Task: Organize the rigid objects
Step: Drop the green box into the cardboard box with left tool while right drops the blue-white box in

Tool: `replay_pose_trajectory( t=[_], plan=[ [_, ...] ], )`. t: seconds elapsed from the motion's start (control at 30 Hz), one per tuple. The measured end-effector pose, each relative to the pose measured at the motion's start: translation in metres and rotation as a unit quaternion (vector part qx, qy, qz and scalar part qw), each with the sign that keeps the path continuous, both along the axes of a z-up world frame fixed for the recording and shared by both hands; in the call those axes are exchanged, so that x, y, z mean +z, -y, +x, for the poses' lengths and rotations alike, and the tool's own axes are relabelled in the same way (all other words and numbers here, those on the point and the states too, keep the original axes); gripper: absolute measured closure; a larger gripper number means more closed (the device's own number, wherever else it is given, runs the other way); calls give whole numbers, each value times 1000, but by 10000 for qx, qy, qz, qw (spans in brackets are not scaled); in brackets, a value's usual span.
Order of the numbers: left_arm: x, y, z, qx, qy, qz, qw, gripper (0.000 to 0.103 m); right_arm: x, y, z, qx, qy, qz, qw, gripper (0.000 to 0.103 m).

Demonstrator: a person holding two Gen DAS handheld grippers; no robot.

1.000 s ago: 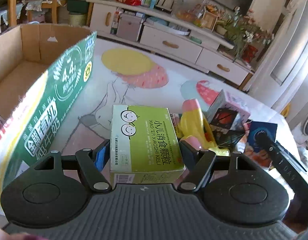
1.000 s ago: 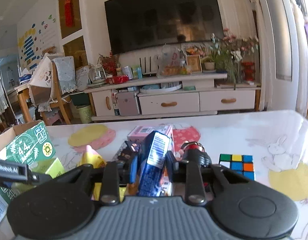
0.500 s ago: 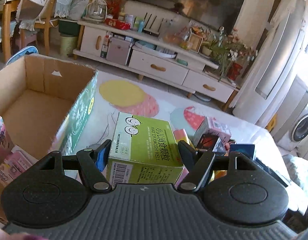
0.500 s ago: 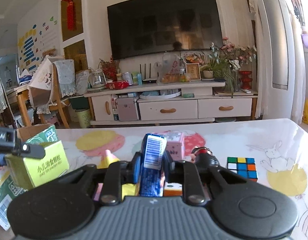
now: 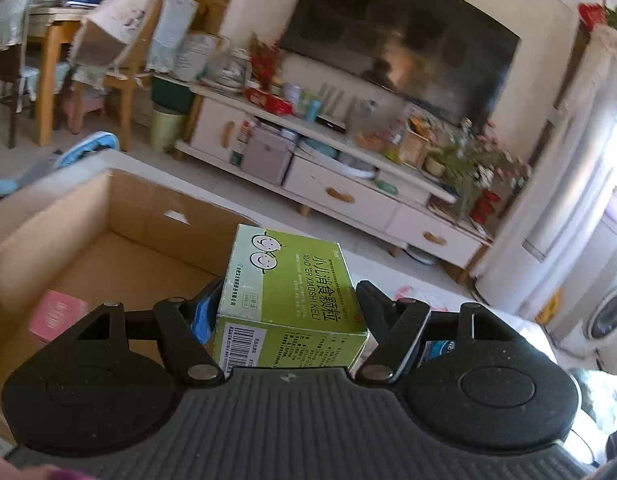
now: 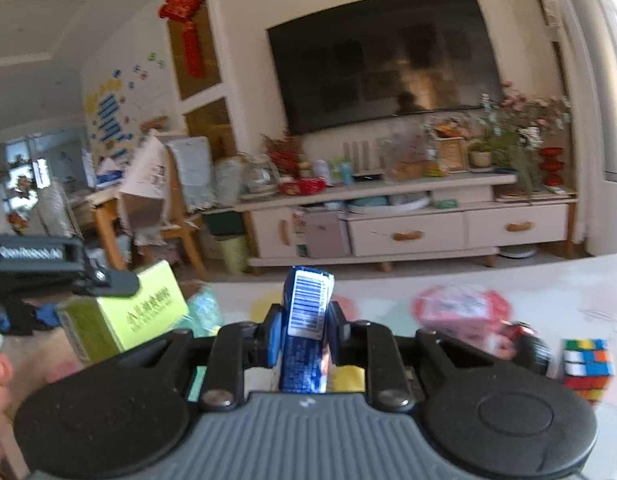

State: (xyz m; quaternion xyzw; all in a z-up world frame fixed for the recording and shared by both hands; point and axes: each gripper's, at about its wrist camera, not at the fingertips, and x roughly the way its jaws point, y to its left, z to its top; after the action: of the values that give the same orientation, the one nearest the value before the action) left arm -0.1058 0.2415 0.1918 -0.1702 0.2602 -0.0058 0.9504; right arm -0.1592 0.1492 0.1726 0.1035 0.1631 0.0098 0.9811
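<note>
My left gripper [image 5: 286, 300] is shut on a green medicine box [image 5: 288, 292] with smiley faces and holds it in the air at the near right edge of an open cardboard box [image 5: 120, 252]. A pink packet [image 5: 56, 316] lies inside the cardboard box. My right gripper [image 6: 304, 320] is shut on a narrow blue box [image 6: 306, 320] with a barcode end, held upright above the table. The right wrist view also shows the green medicine box [image 6: 124, 316] in the left gripper [image 6: 64, 272] at the left.
On the table in the right wrist view lie a pink box [image 6: 460, 312], a Rubik's cube [image 6: 586, 364], a dark toy [image 6: 528, 350] and a yellow item [image 6: 348, 378]. A TV cabinet [image 6: 408, 224] stands beyond the table.
My left gripper has lifted the green medicine box and carried it left toward the cardboard box. My right gripper has raised the blue box off the pile.
</note>
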Motion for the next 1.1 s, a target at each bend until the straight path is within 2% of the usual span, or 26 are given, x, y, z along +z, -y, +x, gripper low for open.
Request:
replay_pose_trajectory(
  t=[0.2,0.4,0.6,0.77,0.8,0.83,0.87,0.97,1.0,1.03,1.1],
  plan=[
    [2,-28,1,591,16,64,9982,14,14,-39,26,572,127,328,9977,82],
    [-2,-48,8,1265,-182,230,9915,14,14,-86,49,1169,39,415,9923,82],
    [-4,-58,4,1595,-471,327,9855,14,4,-115,65,1542,-196,340,9873,82],
    [-4,-60,2,1702,-637,392,9826,14,-5,-129,70,1696,-357,84,9848,81],
    [-4,-59,2,1714,-670,401,9821,14,-7,-131,70,1732,-382,61,9841,80],
    [-3,-59,4,1725,-679,412,9818,21,-9,-132,70,1771,-421,46,9833,76],
    [-3,-62,4,1758,-679,451,9810,20,-11,-133,70,1776,-456,30,9830,76],
    [-1,-60,3,1808,-622,652,9794,6,-12,-134,65,1749,-456,-14,9835,70],
    [1,-58,2,1814,-596,696,9791,2,-11,-133,62,1739,-434,-26,9838,63],
    [1,-57,1,1808,-581,731,9791,2,-10,-133,60,1726,-405,-42,9842,56],
    [1,-55,1,1790,-578,808,9788,1,-8,-132,55,1672,-329,-120,9853,50]
  ],
)
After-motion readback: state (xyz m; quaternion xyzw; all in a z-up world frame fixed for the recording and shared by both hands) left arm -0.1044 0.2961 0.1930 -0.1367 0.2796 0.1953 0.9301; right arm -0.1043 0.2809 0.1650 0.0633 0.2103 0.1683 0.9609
